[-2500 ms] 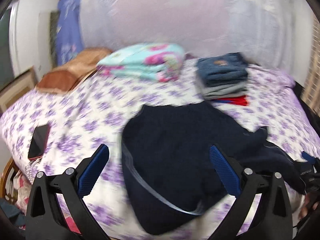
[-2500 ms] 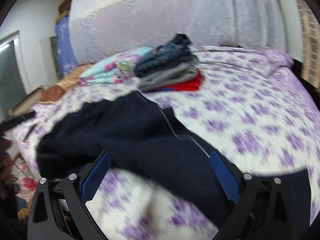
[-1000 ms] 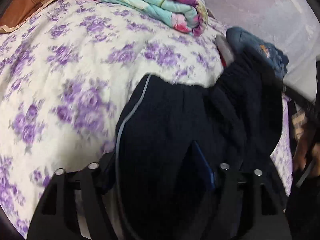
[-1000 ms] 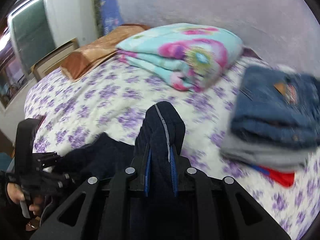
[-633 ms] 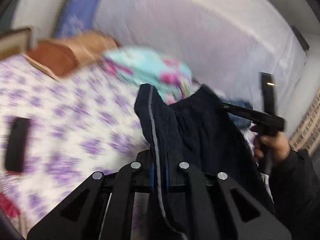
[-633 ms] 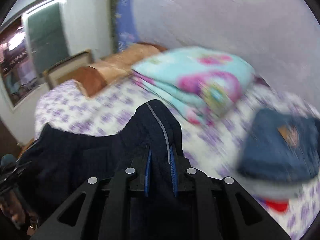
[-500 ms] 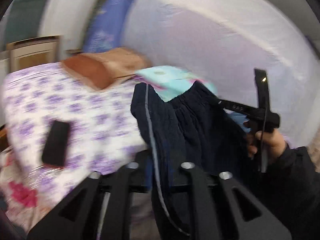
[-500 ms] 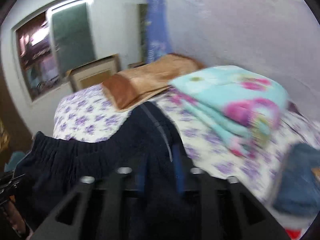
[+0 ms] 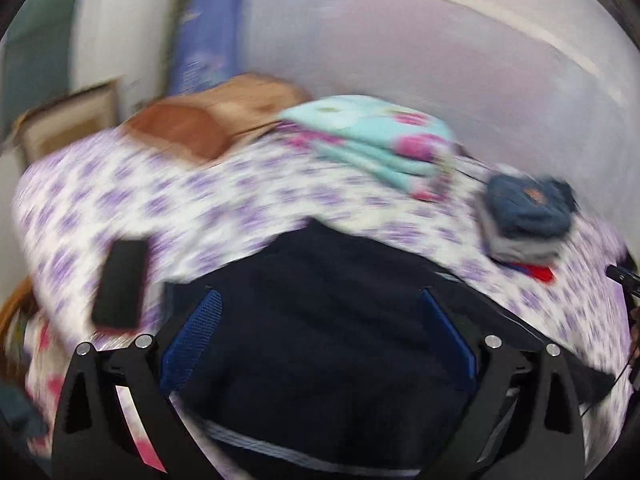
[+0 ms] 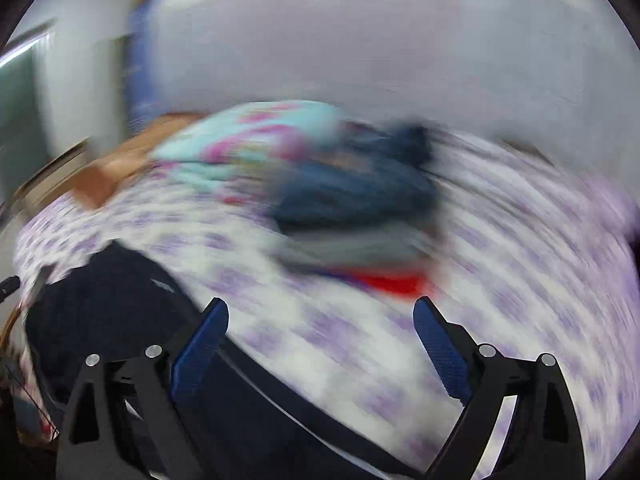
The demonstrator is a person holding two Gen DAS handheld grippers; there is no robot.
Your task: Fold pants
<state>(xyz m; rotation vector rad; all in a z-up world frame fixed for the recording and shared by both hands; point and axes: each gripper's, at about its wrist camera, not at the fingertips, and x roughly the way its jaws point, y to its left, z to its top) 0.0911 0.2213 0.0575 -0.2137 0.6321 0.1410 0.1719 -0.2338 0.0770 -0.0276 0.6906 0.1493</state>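
floral bedsheet [image 9: 248,184]; dark ribbed pants [image 9: 328,320] rumpled; tongs [image 9: 320,328] just spread, empty

Two wrist cameras over the bed [image 9: 240,184]

Both look forward and downward along their fingers [image 9: 192,336] toward the headboard wall, sharing the folded blanket [image 10: 248,140] and clothes stack [image 9: 528,216].

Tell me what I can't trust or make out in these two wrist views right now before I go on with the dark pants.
- Dark pants, left wrist view: near edge hidden behind the open left gripper; motion blur hides the fold lines.
- Right wrist view: heavy blur; the clothes stack is smeared, layers indistinct; pants run off the frame's lower left, beside the open right gripper.
- Black flat object, left wrist view: too blurred to identify.
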